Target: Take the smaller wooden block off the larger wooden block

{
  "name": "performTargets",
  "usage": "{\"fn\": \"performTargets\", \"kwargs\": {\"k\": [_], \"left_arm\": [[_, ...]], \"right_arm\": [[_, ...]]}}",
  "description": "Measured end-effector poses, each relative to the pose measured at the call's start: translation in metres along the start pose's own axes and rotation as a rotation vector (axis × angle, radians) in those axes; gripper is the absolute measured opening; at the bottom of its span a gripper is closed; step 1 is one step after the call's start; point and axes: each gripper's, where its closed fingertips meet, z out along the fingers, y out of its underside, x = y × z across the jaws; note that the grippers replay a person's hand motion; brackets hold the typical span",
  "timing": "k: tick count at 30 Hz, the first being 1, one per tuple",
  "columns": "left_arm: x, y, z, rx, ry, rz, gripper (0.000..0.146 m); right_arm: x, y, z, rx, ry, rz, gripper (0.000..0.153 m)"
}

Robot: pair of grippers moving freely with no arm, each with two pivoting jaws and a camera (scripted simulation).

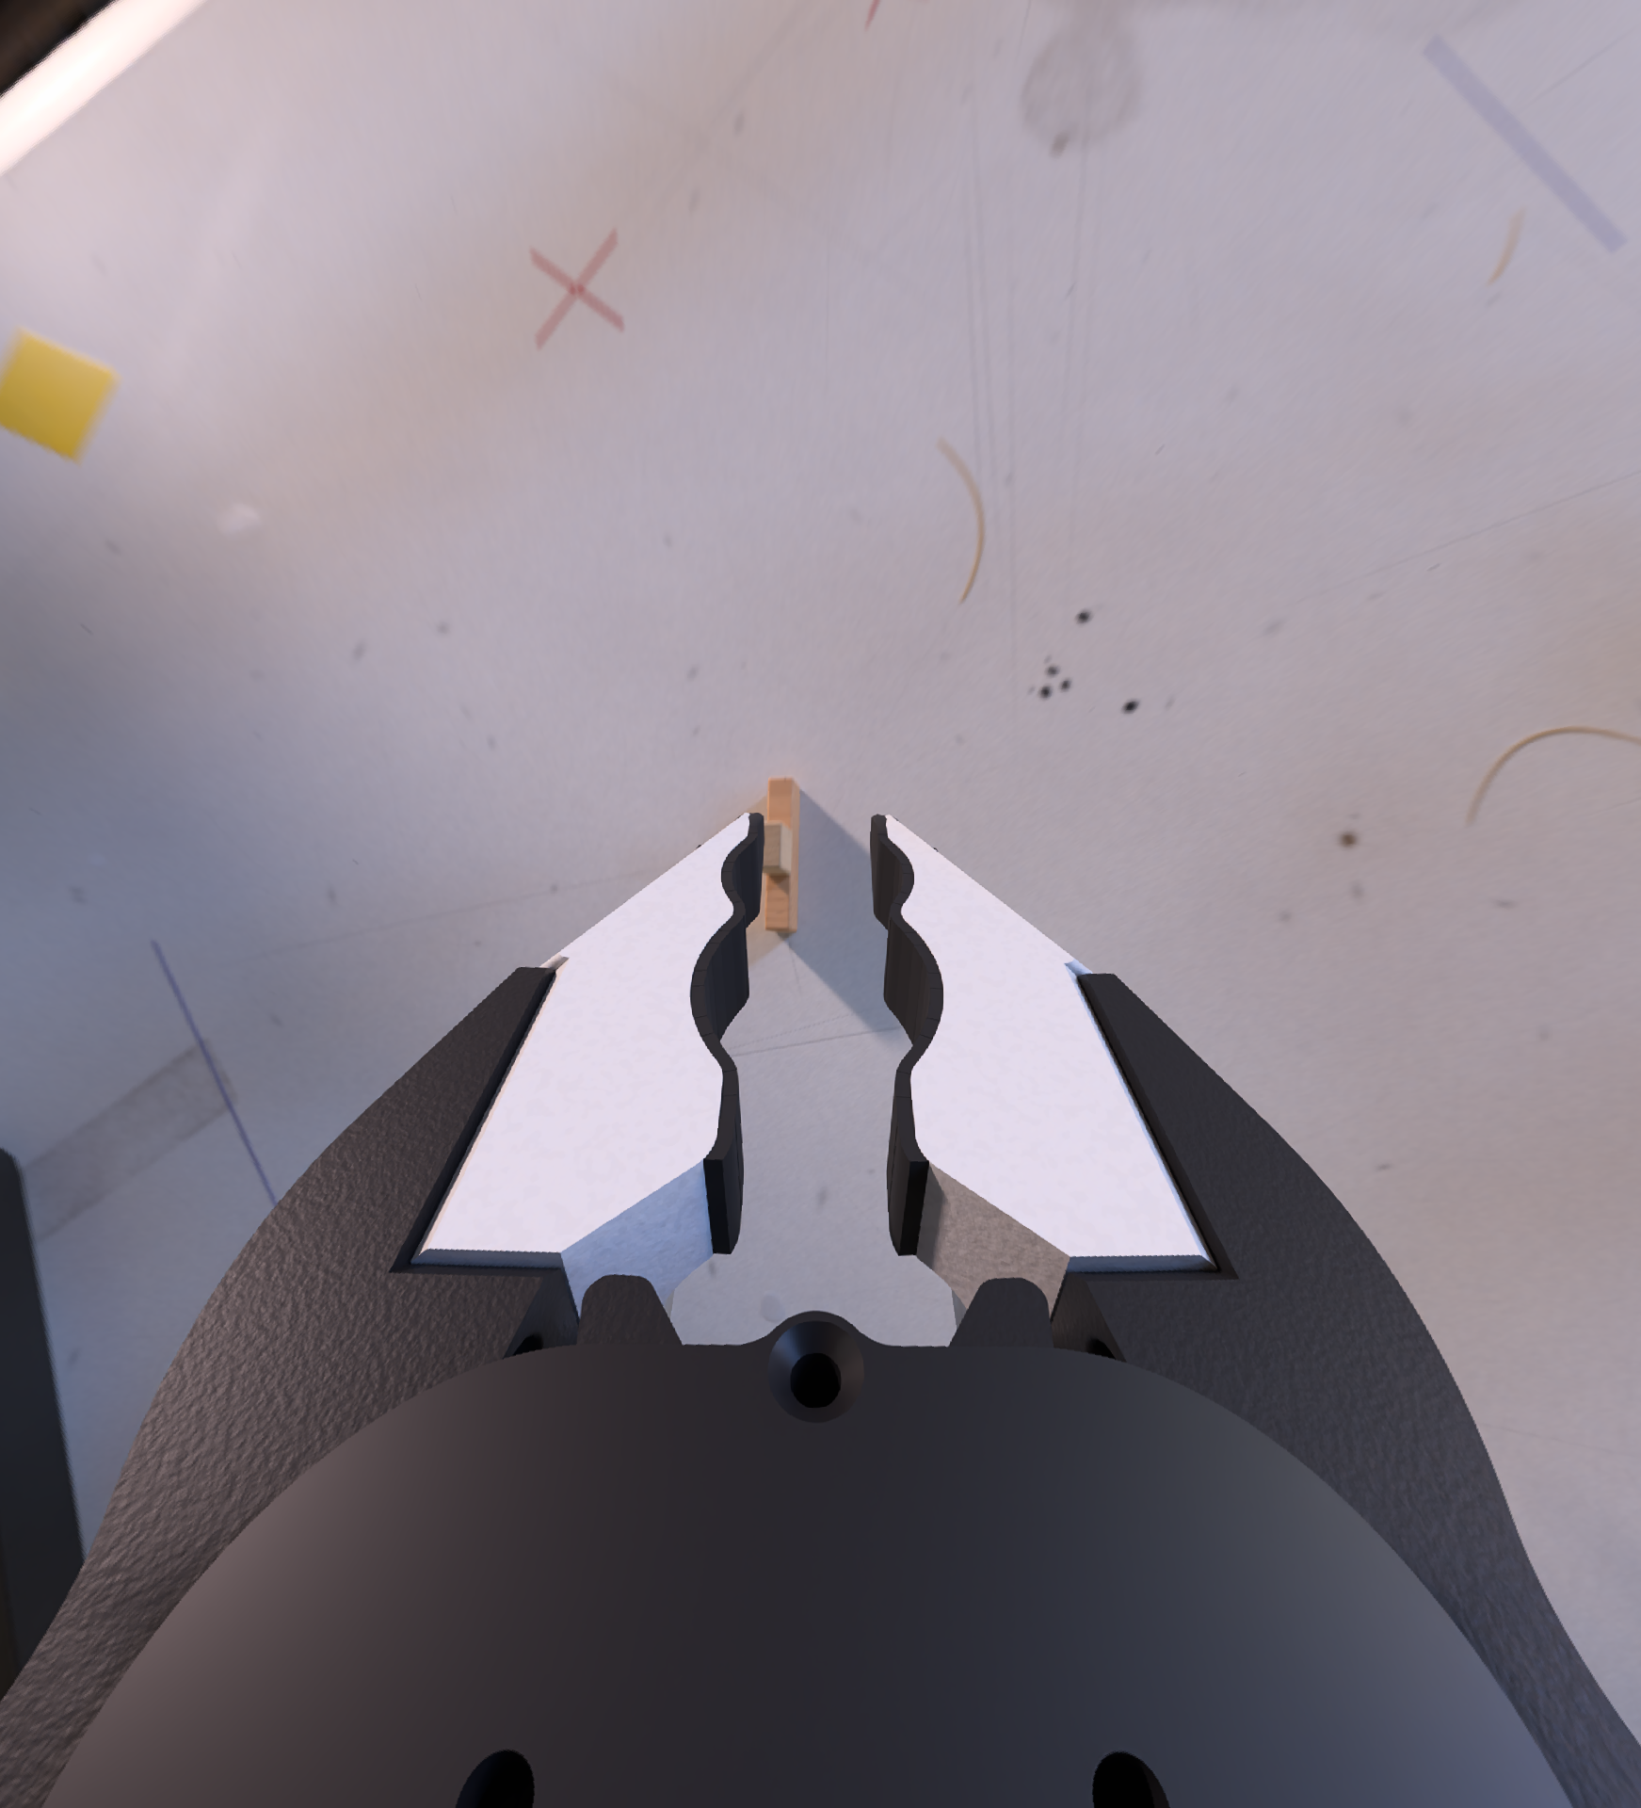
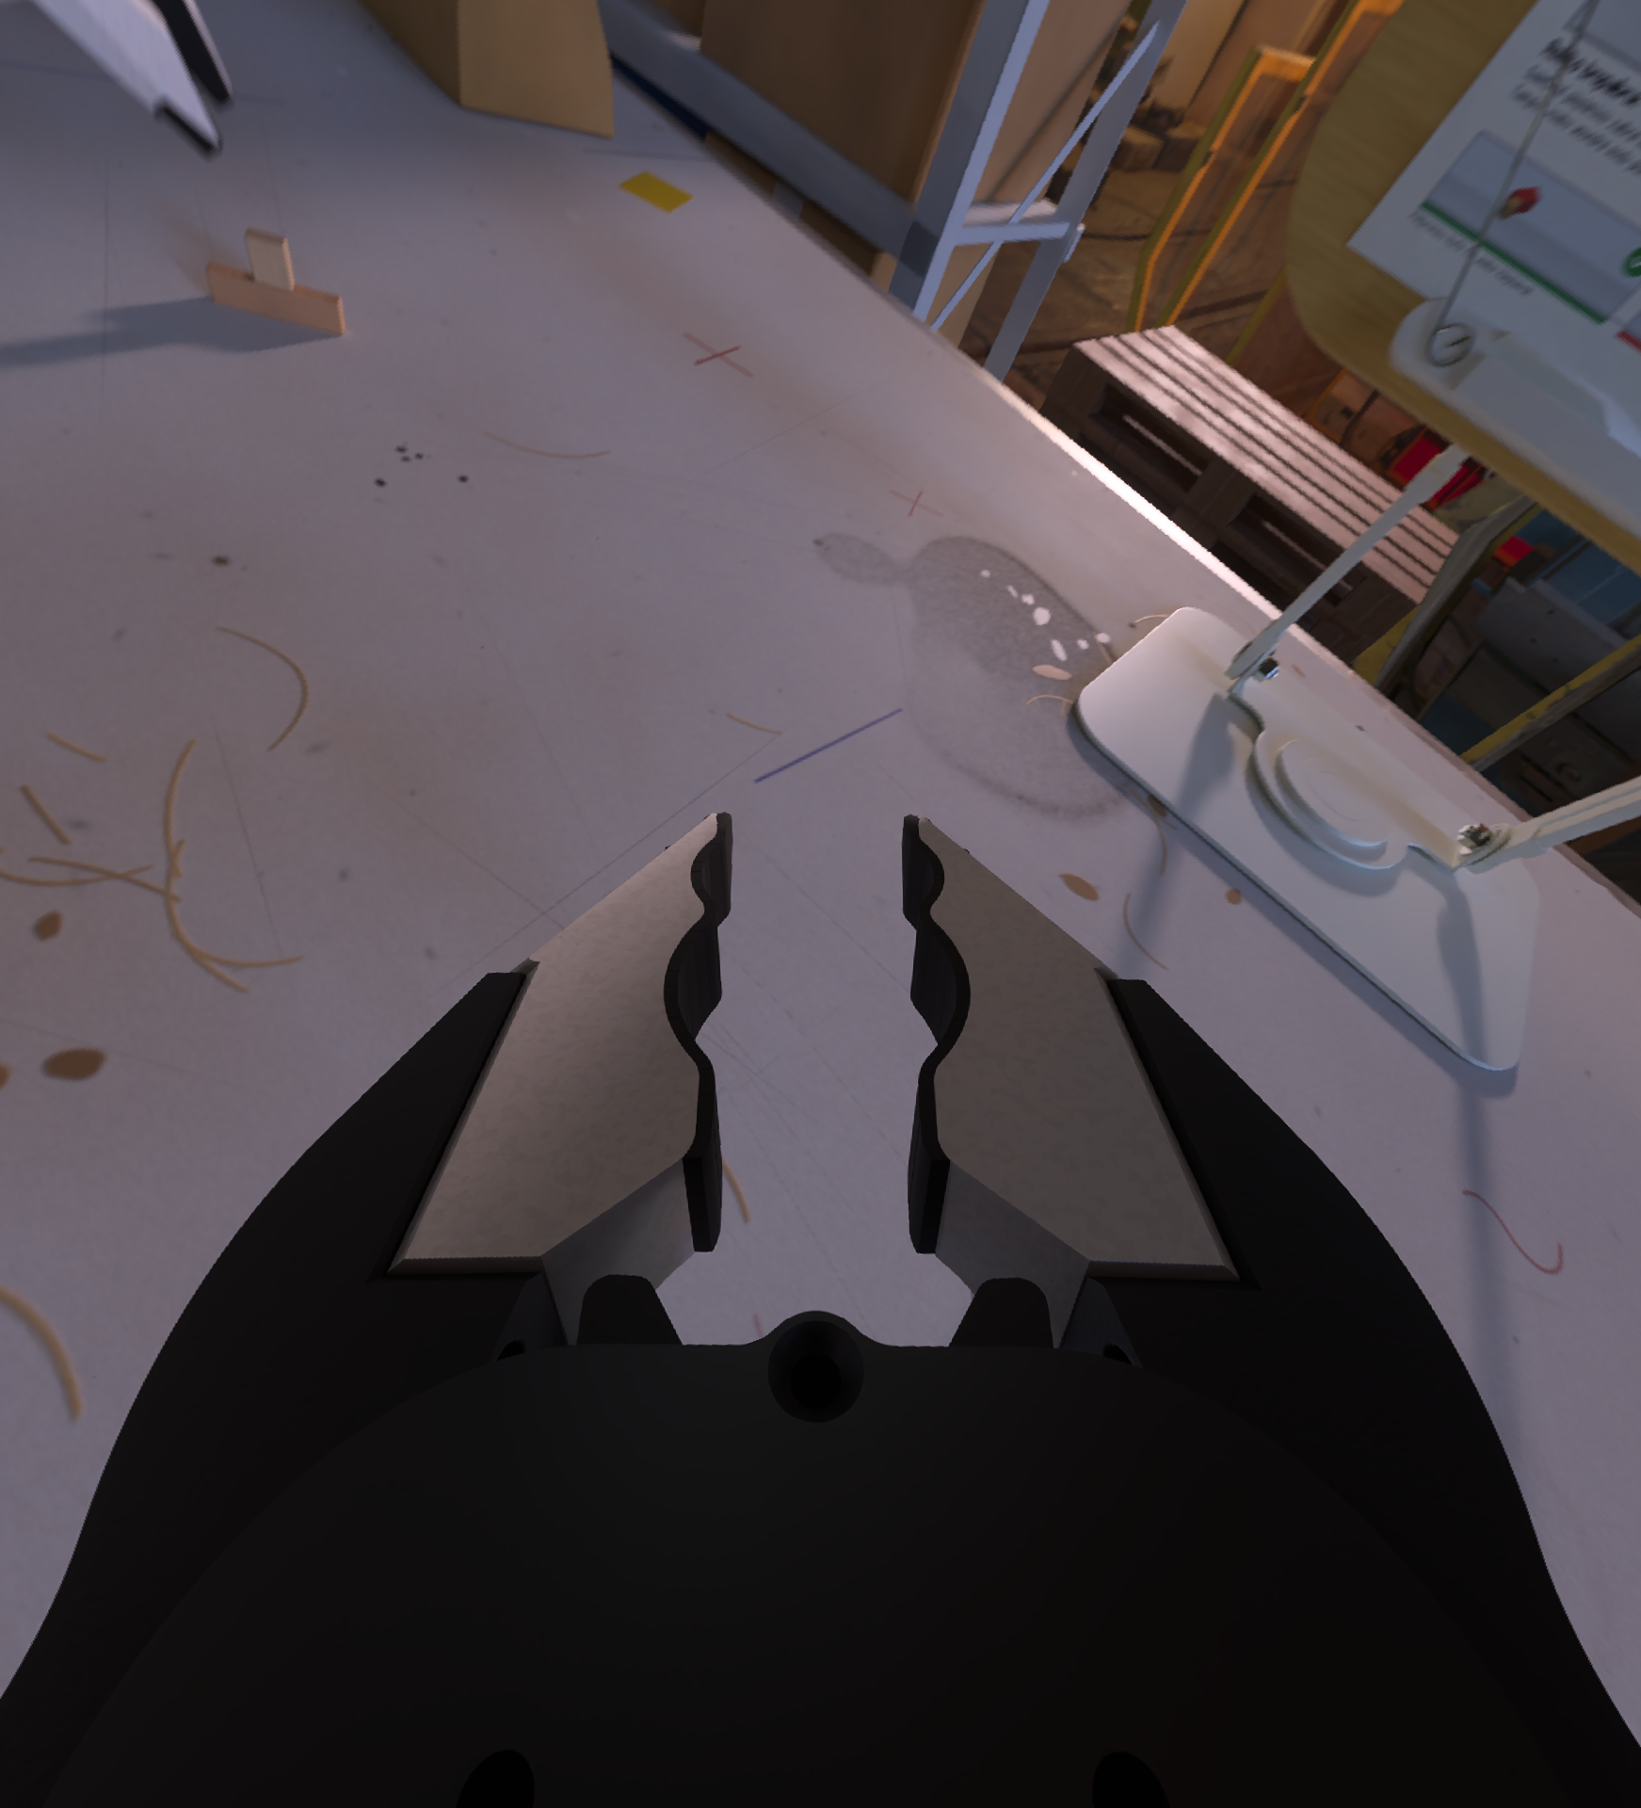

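Left gripper [image 1: 814, 830] fingers parted, empty, above stack. Smaller wooden block [image 2: 269, 261] upright on larger wooden block [image 2: 276, 299], 11 o'clock on surface [image 2: 552, 607]. Probably light, rigid; pinch flat faces. Right gripper [image 2: 816, 830] parted, empty.

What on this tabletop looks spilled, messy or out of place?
A grey stain spreads over the table beside the white lamp base, like a dried spill. Thin wood shavings and chips lie scattered at the left. Dark specks dot the surface nearer the blocks. Nothing looks broken.
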Motion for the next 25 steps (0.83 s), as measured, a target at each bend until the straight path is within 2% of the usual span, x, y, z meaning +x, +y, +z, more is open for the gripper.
{"fn": "performTargets", "kwargs": {"k": [6, 8, 11, 18, 21, 23, 25], "left_arm": [[-0.009, 0.023, 0.03, -0.13, 0.023, -0.03, 0.022], [-0.011, 0.027, 0.036, -0.163, 0.017, -0.028, 0.018], [-0.013, 0.029, 0.04, -0.201, 0.024, -0.013, 0.008], [-0.015, 0.026, 0.038, -0.247, 0.026, 0.025, 0.007], [-0.02, -0.001, 0.018, -0.118, -0.002, 0.007, 0.007], [-0.021, -0.037, -0.011, 0.074, -0.022, -0.009, 0.007], [-0.008, -0.072, -0.045, 0.267, 0.026, -0.014, 0.007]], "right_arm": [[0.013, -0.002, -0.005, 0.041, -0.001, 0.106, 0.034], [0.014, -0.003, -0.006, 0.048, -0.008, 0.123, 0.034], [0.013, -0.003, -0.005, 0.048, -0.009, 0.114, 0.034], [0.008, -0.003, -0.004, 0.037, -0.004, 0.07, 0.035], [0.008, -0.004, -0.005, 0.042, -0.008, 0.081, 0.034], [0.008, -0.005, -0.005, 0.049, -0.013, 0.09, 0.034], [0.008, -0.006, -0.006, 0.053, -0.014, 0.09, 0.034]]}}
